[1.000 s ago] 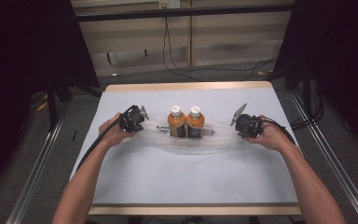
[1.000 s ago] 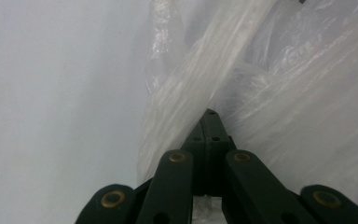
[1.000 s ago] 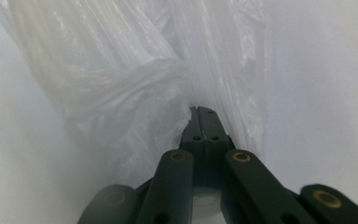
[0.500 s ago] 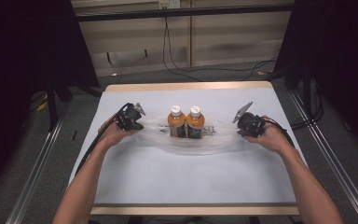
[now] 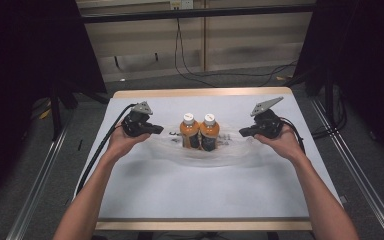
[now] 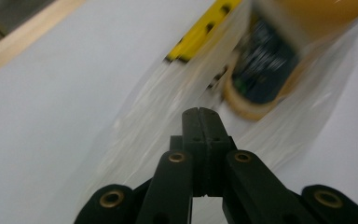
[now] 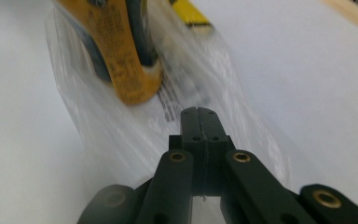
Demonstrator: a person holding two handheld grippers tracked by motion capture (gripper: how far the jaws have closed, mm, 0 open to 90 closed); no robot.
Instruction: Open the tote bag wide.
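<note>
Surface: white table (image 5: pixel 200 195) with a wooden edge, dark curtains at both sides, cables on the floor behind.
Left gripper: my left gripper (image 5: pixel 161 130) sits at the left end of the clear plastic bag (image 5: pixel 240 152); in the left gripper view its jaws are pressed flat together (image 6: pixel 199 112) on the film there.
Bag: it lies across the middle of the table, stretched between my two hands, with a yellow strip (image 6: pixel 200 29) along one edge.
Contents: two orange drink bottles (image 5: pixel 199 131) with white caps, upright, touching side by side inside it.
Right gripper: my right gripper (image 5: pixel 244 132) is at the bag's right end, jaws clenched tight (image 7: pixel 199 112) on the plastic.
Hard to read: bottle labels blurred; printed text on the bag too smeared to make out.
</note>
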